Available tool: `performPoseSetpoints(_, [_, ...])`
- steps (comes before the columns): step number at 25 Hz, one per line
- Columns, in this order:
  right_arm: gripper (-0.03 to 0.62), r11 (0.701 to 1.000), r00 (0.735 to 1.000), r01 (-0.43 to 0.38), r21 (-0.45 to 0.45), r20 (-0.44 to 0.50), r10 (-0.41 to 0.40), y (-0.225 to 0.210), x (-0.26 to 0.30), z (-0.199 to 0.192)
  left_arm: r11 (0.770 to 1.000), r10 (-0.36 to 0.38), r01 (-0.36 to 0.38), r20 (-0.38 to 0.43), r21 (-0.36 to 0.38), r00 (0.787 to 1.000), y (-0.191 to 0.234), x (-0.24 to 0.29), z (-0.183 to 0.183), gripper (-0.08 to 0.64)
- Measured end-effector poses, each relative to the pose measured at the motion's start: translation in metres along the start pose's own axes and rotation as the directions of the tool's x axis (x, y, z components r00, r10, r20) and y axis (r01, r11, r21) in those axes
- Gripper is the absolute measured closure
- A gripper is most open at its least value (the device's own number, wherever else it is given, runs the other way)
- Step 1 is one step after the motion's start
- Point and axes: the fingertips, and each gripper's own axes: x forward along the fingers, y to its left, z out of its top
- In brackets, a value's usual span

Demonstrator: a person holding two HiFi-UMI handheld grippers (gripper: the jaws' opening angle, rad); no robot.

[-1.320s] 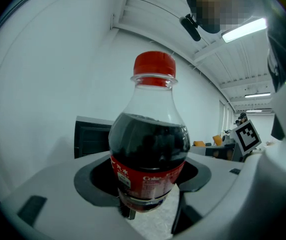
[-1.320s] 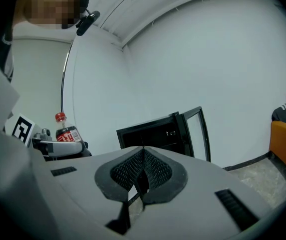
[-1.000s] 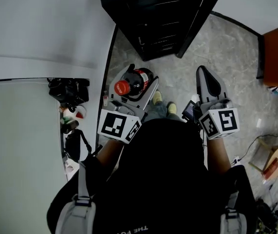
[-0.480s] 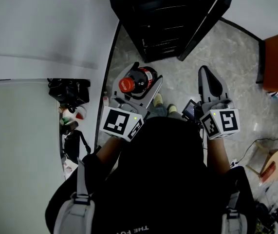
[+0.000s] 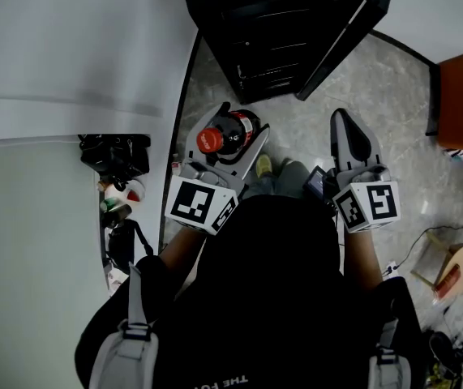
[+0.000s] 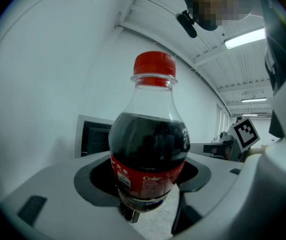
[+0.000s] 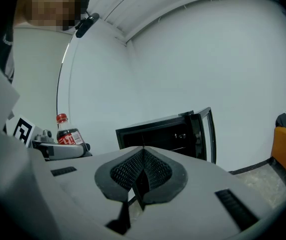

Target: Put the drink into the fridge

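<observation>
The black fridge (image 5: 272,31) stood open ahead of both grippers, its door (image 5: 340,43) swung out beyond the right one. The left gripper (image 5: 239,121) pinched the cola bottle (image 6: 149,154) upright around its labelled belly, red cap (image 6: 154,64) on top. The right gripper (image 7: 141,176) was pressed together on nothing. This looked like the carrying step; next the bottle would need lowering and reaching forward onto a shelf.

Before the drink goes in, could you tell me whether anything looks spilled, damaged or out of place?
Nothing stands out. The cola bottle sits upright and capped in the left gripper, no spill shows, the fridge door stands open, and the right gripper is shut and empty.
</observation>
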Motion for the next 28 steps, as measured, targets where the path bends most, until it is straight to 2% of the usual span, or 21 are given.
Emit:
performPoseSetpoints(12, [0.581,1.000,1.000,0.016,0.001,0.019,-0.016,-0.017,0.012,0.012,1.000,0.011,-0.011,0.002,-0.006,1.000,0.009,0.012,0.002,0.247])
performPoseSetpoints(28, [0.581,1.000,1.000,-0.003,-0.009,0.018,0.003,-0.044,0.044,0.026,1.000,0.026,-0.026,0.004,0.000,1.000,0.018,0.048,0.012,0.247])
